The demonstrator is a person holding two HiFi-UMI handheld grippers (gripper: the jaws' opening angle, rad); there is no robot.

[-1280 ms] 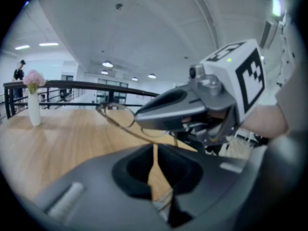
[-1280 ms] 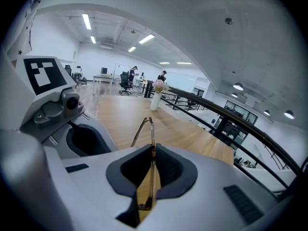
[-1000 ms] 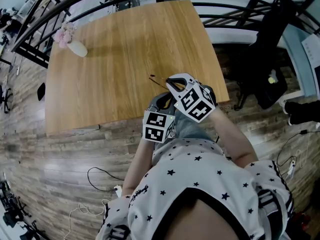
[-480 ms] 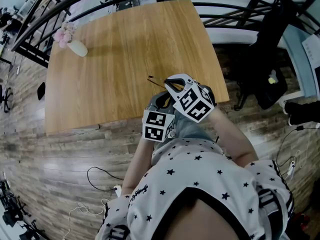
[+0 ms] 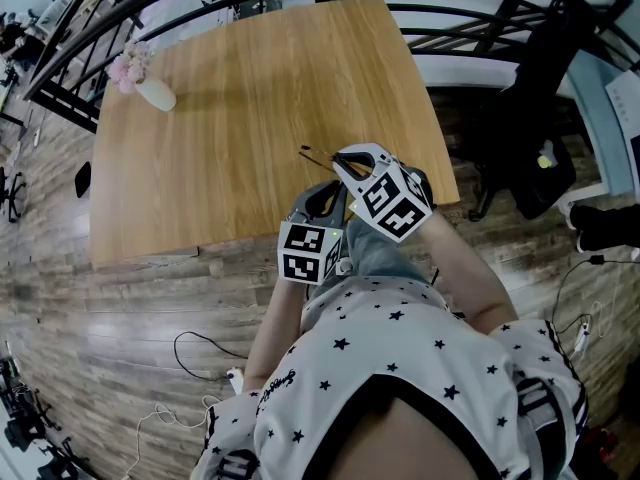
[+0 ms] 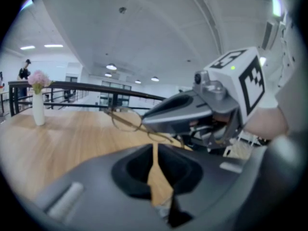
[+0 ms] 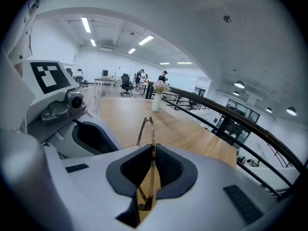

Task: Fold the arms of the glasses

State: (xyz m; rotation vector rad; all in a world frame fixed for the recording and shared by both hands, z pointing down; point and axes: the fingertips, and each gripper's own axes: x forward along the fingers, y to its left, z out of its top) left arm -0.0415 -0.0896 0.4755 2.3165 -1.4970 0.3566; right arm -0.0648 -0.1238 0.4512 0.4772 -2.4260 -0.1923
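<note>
Currently, my right tool (image 7: 153,149) is closed on the thin gold-brown wire-framed glasses (image 7: 146,128). The frame stands edge-on in the pinch, and its front part projects past the tips, apparently lifted above the light wooden worktop (image 5: 230,118). Over the last second this tool has not shifted, and the glasses have kept their place with it.

Change noted: my left tool (image 6: 155,146) has drifted slightly outward, away from the right tool. In the head view its black-and-white marker cube (image 5: 307,252) now sits a little further left than before. Its jaws are drawn in to a narrow slit. Only a wood tone shows through that slit, and I cannot tell whether a temple arm lies in it. The glasses are just ahead of this tool's tips, with the right tool ahead and to the right.

Assessment: the shift is small and no view shows an arm folded. I judge the task to be at the hold-and-position stage. The right tool serves as the clamp. The left tool must still bear on an arm and swing it in behind the lenses.
</note>
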